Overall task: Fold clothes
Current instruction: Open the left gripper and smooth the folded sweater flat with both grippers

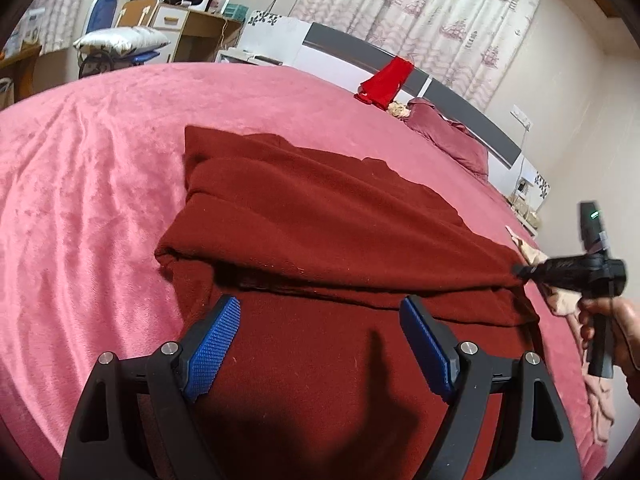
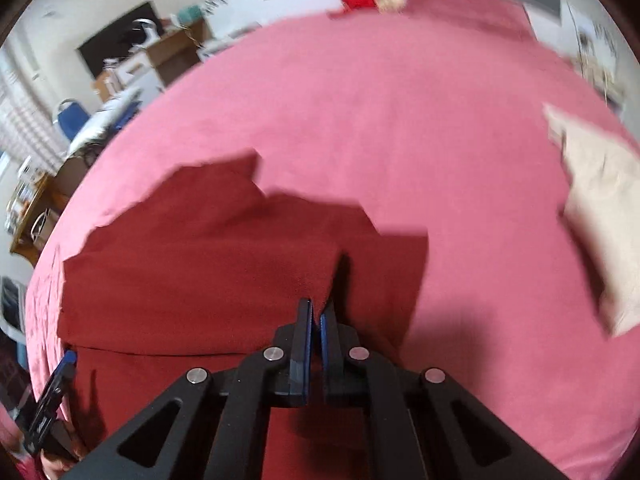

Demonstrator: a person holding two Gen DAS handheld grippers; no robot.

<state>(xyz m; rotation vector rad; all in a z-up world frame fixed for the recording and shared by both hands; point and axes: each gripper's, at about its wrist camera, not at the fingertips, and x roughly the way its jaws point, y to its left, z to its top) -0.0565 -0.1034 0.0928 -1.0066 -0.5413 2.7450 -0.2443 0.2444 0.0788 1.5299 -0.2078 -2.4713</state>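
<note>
A dark red garment (image 1: pixel 320 216) lies on the pink bedspread (image 1: pixel 100 168), with its far part folded over toward me. My left gripper (image 1: pixel 320 336) is open above the garment's near part, its blue pads (image 1: pixel 216 344) apart and holding nothing. My right gripper (image 2: pixel 316 312) is shut on a corner of the folded layer of the garment (image 2: pixel 200 272) and holds it lifted. It also shows in the left wrist view (image 1: pixel 524 270), pinching the fold's right corner. The right wrist view is motion-blurred.
A bright red cloth (image 1: pixel 386 80) hangs on the headboard (image 1: pixel 472 112). A dark pink pillow (image 1: pixel 448 136) lies at the bed's head. A beige garment (image 2: pixel 600 216) lies on the bed's right side. A desk (image 1: pixel 200 28) and a chair with a pillow (image 1: pixel 120 40) stand beyond the bed.
</note>
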